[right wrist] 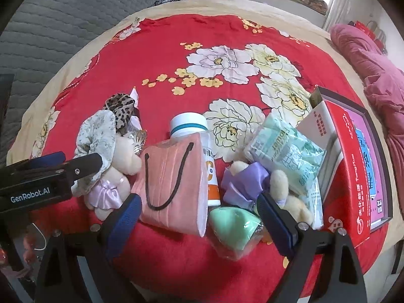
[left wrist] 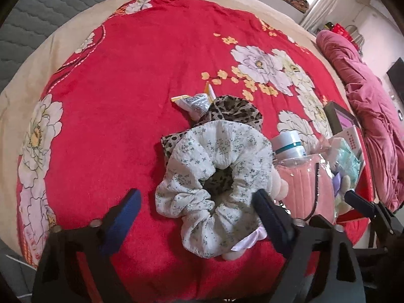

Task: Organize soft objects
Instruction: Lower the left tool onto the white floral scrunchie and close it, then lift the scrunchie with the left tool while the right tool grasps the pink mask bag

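Note:
A white floral scrunchie (left wrist: 214,166) lies on the red flowered blanket (left wrist: 113,101), on top of a leopard-print scrunchie (left wrist: 234,108). My left gripper (left wrist: 197,214) stands open around its near half: the right pad touches its edge and the left pad is apart from it. My right gripper (right wrist: 199,217) is open low over a pink mask pack (right wrist: 171,184) and a green sponge in plastic (right wrist: 232,222). A plush bear in a lilac dress (right wrist: 113,174) lies beside the scrunchie (right wrist: 98,136). A second plush in purple (right wrist: 252,181) lies by the right finger.
A white-capped bottle (right wrist: 189,126), a mint wipes packet (right wrist: 285,151) and an open red box (right wrist: 353,164) crowd the right side. A small tube (left wrist: 194,103) lies behind the scrunchies. A pink quilt (left wrist: 366,88) is bunched at the far right. The bed edge is close below.

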Demonstrator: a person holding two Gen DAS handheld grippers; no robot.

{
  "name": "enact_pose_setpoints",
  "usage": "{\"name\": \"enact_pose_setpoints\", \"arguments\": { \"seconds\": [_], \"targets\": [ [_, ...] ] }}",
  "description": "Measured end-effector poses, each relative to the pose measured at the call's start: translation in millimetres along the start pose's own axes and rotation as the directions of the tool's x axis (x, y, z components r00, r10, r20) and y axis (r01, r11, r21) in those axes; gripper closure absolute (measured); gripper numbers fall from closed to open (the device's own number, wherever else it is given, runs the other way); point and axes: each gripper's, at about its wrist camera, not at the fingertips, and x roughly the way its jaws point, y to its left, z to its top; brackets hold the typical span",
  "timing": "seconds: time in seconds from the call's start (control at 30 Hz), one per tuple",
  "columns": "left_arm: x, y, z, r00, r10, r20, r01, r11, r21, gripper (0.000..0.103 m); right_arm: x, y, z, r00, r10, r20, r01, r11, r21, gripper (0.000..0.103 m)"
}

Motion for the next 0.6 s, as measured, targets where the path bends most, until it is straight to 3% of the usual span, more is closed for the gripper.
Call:
{"name": "enact_pose_setpoints", "arguments": {
  "seconds": [0.07, 0.13, 0.3, 0.4, 0.6],
  "targets": [
    [1, 2, 1, 1.000, -0.030, -0.010, 0.030, 0.999, -0.015, 0.050, 0, 0, 1, 1.000, 0.007, -0.001, -0.007, 1.000, 0.008, 0.012],
    [4, 5, 2, 0.998, -0.064, -0.020, 0.063, 0.997, -0.033, 0.053, 2, -2, 2, 1.000, 0.010, -0.009, -0.010, 1.000, 0.015, 0.013],
    [2, 9, 2, 0.995, -0.097, -0.018, 0.096, 0.994, -0.047, 0.084, 3, -4, 4, 1.000, 0.010, -0.001, -0.010, 1.000, 0.018, 0.014],
    [-1, 9, 3, 0.995, -0.102, -0.012, 0.102, 0.994, -0.030, 0.091, 3, -7, 4, 1.000, 0.013, -0.004, -0.013, 0.999, 0.031, 0.014],
    [-9, 6, 3, 0.993, -0.121, 0.005, 0.121, 0.993, -0.006, 0.093, 10, -9, 2, 0.998, 0.050, -0.039, -0.048, 0.998, 0.050, 0.024]
  ]
}}
